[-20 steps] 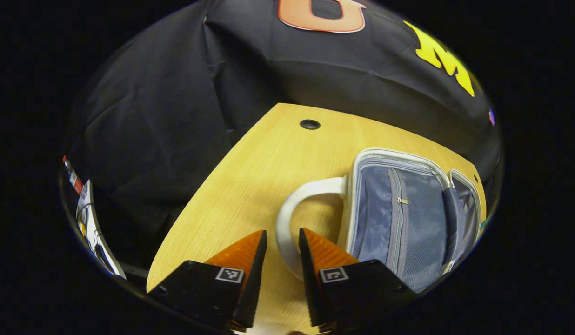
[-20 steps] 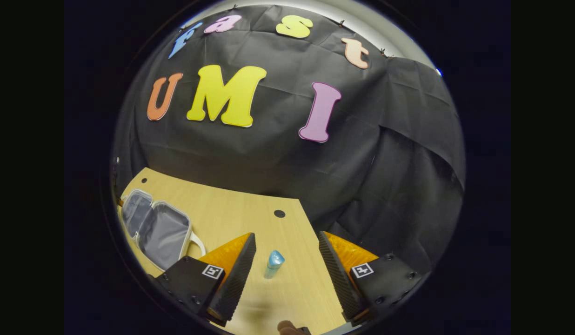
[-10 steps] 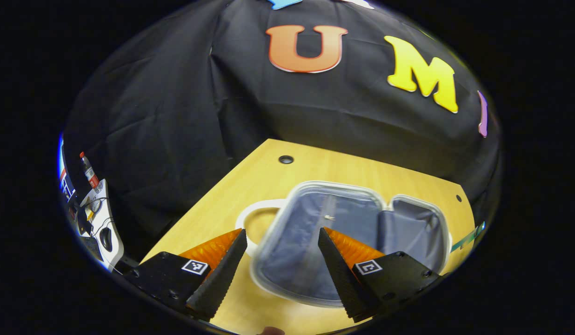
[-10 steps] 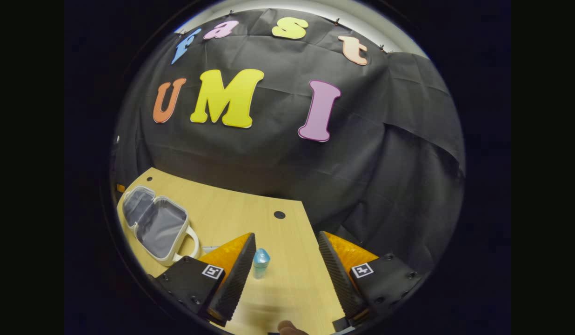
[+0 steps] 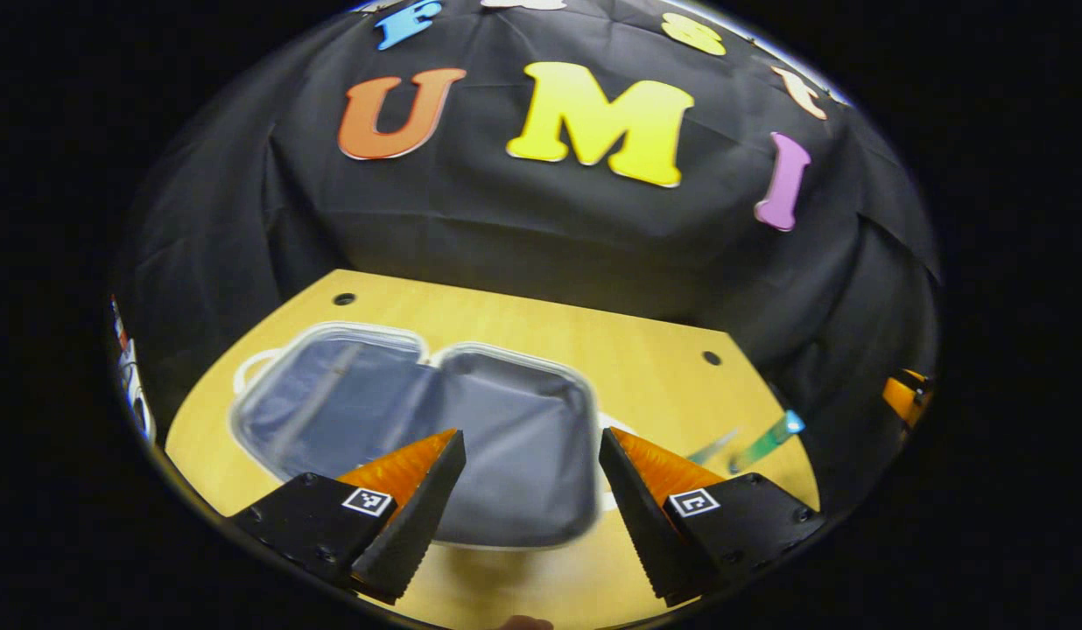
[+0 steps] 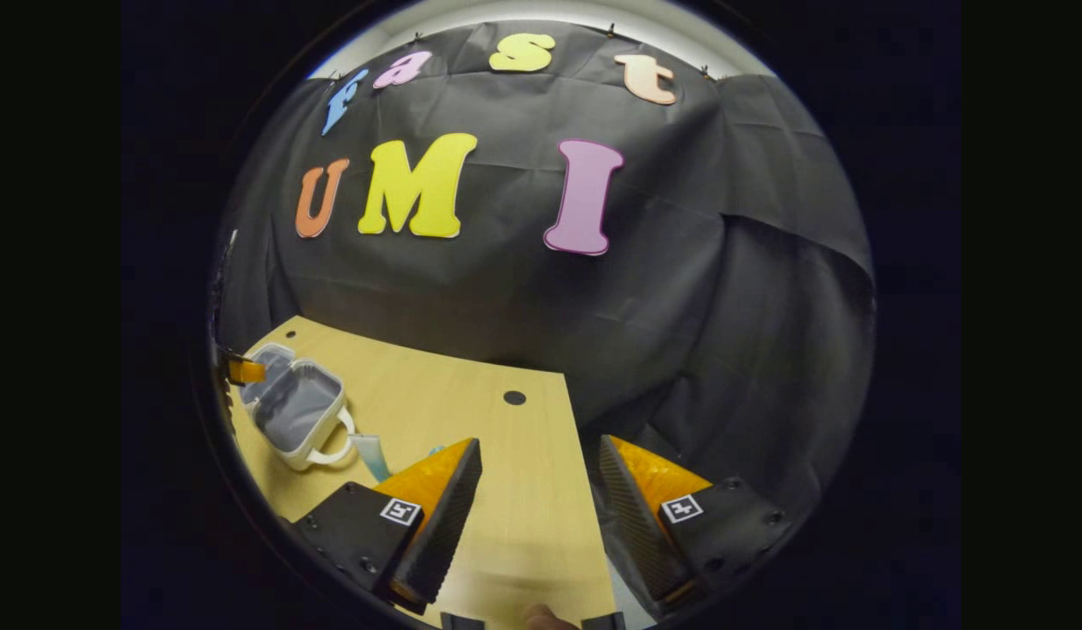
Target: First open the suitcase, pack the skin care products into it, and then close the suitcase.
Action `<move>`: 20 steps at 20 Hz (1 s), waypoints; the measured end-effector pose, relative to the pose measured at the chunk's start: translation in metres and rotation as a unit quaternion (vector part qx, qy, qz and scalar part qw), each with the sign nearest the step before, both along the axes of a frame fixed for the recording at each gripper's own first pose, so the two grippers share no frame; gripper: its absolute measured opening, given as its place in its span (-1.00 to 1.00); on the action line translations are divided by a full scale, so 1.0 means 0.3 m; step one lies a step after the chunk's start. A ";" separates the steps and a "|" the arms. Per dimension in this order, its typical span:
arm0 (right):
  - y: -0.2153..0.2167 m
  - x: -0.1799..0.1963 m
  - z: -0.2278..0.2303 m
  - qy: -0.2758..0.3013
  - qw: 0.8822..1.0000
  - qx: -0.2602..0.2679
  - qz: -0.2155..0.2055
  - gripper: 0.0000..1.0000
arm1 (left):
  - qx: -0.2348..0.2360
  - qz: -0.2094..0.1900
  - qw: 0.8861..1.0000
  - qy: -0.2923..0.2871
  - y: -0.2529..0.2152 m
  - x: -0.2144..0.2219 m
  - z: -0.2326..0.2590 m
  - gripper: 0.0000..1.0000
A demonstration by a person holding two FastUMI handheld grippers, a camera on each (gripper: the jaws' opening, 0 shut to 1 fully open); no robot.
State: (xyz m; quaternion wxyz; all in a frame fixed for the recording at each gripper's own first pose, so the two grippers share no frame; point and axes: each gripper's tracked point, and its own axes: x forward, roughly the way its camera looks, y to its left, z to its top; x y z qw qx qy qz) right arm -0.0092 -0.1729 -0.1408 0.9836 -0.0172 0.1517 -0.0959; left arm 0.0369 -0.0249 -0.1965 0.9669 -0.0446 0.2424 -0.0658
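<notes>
Nothing stands between my two spread, empty claws and the pale wooden tabletop (image 5: 541, 324). My left claw (image 5: 530, 455) hangs over the white-rimmed suitcase (image 5: 418, 420), lying open, grey lining up; right of it lies a blurred teal tube (image 5: 764, 437). My right claw (image 6: 539, 464) sits apart, rightward.

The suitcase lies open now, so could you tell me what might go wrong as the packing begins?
1. The skin care tube lies near the table's right edge; a clumsy approach by either open claw could knock it off.
2. The suitcase lies flat and unheld, so dropping items in might slide it.
3. Its white handle lies close to the tube and could snag a claw.
</notes>
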 end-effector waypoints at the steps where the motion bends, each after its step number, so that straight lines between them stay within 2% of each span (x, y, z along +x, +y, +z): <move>1: -0.018 -0.005 -0.016 0.004 1.000 0.004 0.003 0.61 | 0.006 -0.024 1.000 -0.003 -0.095 -0.005 -0.017 0.97; 4: -0.058 -0.015 -0.062 0.017 1.000 0.004 0.013 0.62 | 0.022 -0.088 0.996 0.012 -0.333 -0.021 -0.117 0.96; 7: -0.089 -0.016 -0.106 0.031 0.999 -0.002 0.022 0.62 | 0.034 -0.112 0.993 0.026 -0.442 0.022 -0.256 0.97; 12: -0.130 -0.015 -0.180 0.057 0.998 -0.018 0.027 0.61 | 0.038 -0.087 0.994 0.045 -0.476 0.149 -0.457 0.97; 15: -0.137 -0.015 -0.237 0.077 0.996 -0.018 0.029 0.62 | 0.054 -0.063 0.996 0.043 -0.473 0.213 -0.522 0.93; 16: -0.133 -0.014 -0.254 0.083 0.996 -0.013 0.029 0.62 | 0.051 -0.063 0.996 0.037 -0.481 0.237 -0.533 1.00; 17: -0.125 -0.011 -0.264 0.086 0.996 -0.009 0.031 0.63 | 0.049 -0.067 0.996 0.031 -0.489 0.255 -0.545 0.99; 18: -0.119 -0.012 -0.271 0.087 0.996 -0.007 0.033 0.62 | 0.054 -0.065 0.996 0.024 -0.488 0.273 -0.550 0.77; 19: -0.119 -0.013 -0.280 0.089 0.995 -0.009 0.036 0.62 | 0.059 -0.062 0.996 0.025 -0.483 0.285 -0.567 0.65; 20: -0.116 -0.010 -0.291 0.092 0.995 -0.012 0.039 0.62 | 0.063 -0.060 0.996 0.029 -0.476 0.292 -0.580 0.39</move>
